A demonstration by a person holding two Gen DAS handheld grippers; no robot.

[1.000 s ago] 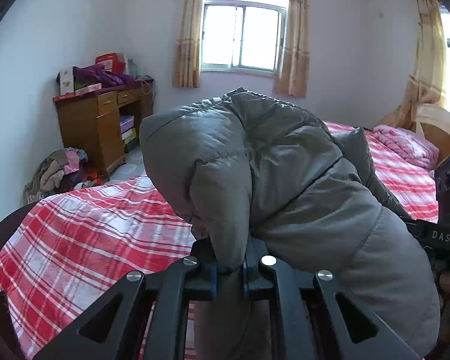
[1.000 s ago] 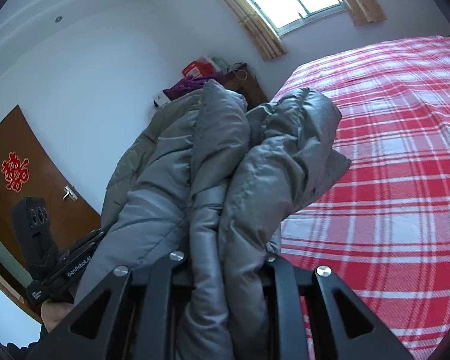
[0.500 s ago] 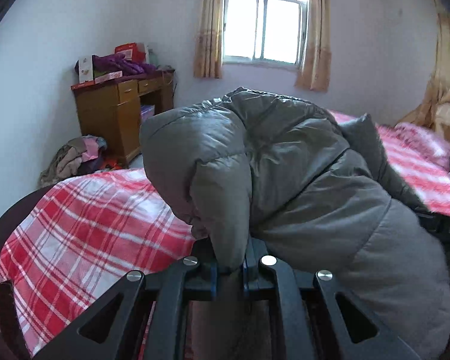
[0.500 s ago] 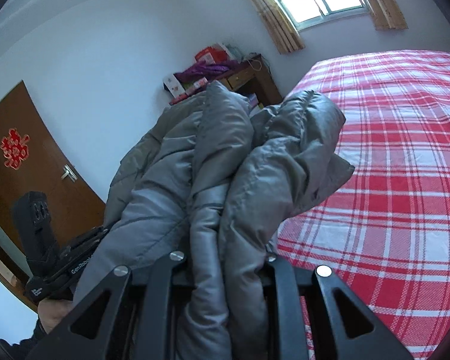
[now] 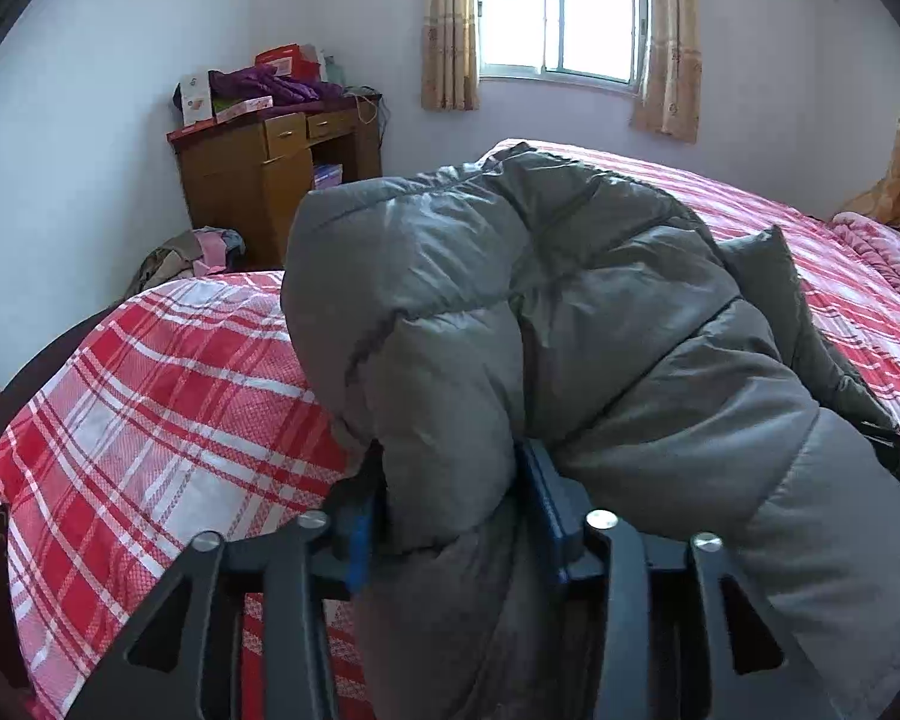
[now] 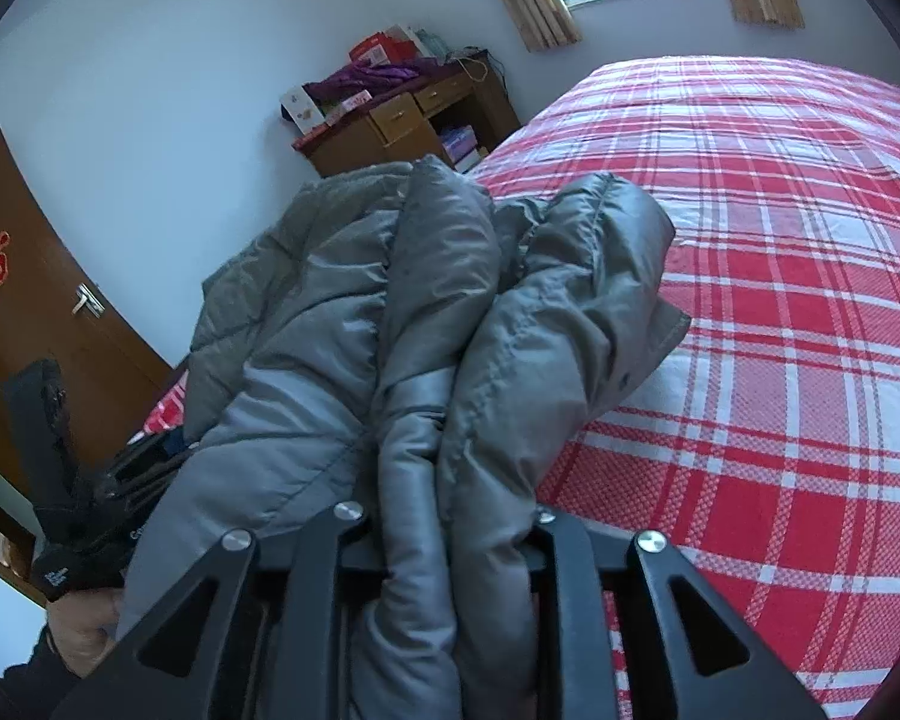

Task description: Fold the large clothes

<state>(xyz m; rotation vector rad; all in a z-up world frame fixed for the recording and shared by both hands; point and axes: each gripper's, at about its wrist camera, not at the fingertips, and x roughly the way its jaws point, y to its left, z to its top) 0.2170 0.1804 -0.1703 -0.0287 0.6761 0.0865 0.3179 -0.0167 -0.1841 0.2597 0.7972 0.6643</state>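
A grey puffer jacket [image 5: 570, 312] hangs bunched between my two grippers above a bed with a red and white plaid cover [image 5: 150, 408]. My left gripper [image 5: 450, 498] is shut on a thick fold of the jacket, its blue pads pressed on both sides. My right gripper [image 6: 444, 516] is shut on another bunched fold of the jacket [image 6: 450, 300]; its fingertips are hidden by the fabric. The left gripper's body shows in the right wrist view [image 6: 60, 480] at the far left, held by a hand.
A wooden desk [image 5: 270, 174] piled with boxes and purple cloth stands by the wall left of the window [image 5: 561, 6]. Loose clothes [image 5: 192, 252] lie on the floor beside it. A pink quilt [image 5: 876, 252] lies at the bed's head. A brown door [image 6: 30, 312] is at left.
Both grippers have kept their hold and tilted downward with the jacket, so more of the bed shows. The jacket has come lower toward the bed cover.
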